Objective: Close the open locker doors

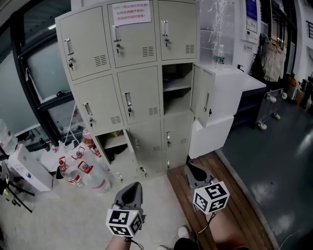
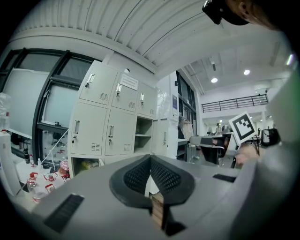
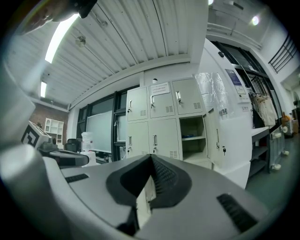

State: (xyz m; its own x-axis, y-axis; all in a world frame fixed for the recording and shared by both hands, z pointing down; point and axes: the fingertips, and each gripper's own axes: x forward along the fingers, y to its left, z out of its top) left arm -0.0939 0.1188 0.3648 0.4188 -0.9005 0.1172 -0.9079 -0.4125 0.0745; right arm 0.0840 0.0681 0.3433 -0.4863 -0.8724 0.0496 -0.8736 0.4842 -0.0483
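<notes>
Both hands reach forward side by side, and each one holds a claw that points at the locker (image 1: 132,83). The left claw (image 1: 133,188) is over the pale floor (image 1: 58,219). The right claw (image 1: 194,168) is a little farther ahead, over the wood strip (image 1: 244,195). Both are well apart from the locker. The left gripper view shows the left claw clenched tight with nothing in it. The right gripper view shows the right claw clenched and empty too.

The room has a pale floor on the left and a dark floor (image 1: 274,146) on the right, with the wood strip between them. A big window (image 1: 39,68) is to the left of the locker. A white table (image 1: 249,85) stands to the right of it, with a bottle (image 1: 220,56) on top. Water jugs (image 1: 93,178) with red caps stand on the pale floor near the locker's bottom left corner.

The locker is tall and pale grey, with three columns of small doors. Most doors are shut. One open door (image 1: 204,97), in the right column, swings out to the right. Behind it is an open box with a shelf (image 1: 177,85). Low in the left column is another open box (image 1: 113,141). I cannot see its door well. A white paper (image 1: 131,12) with red writing is stuck near the top.
</notes>
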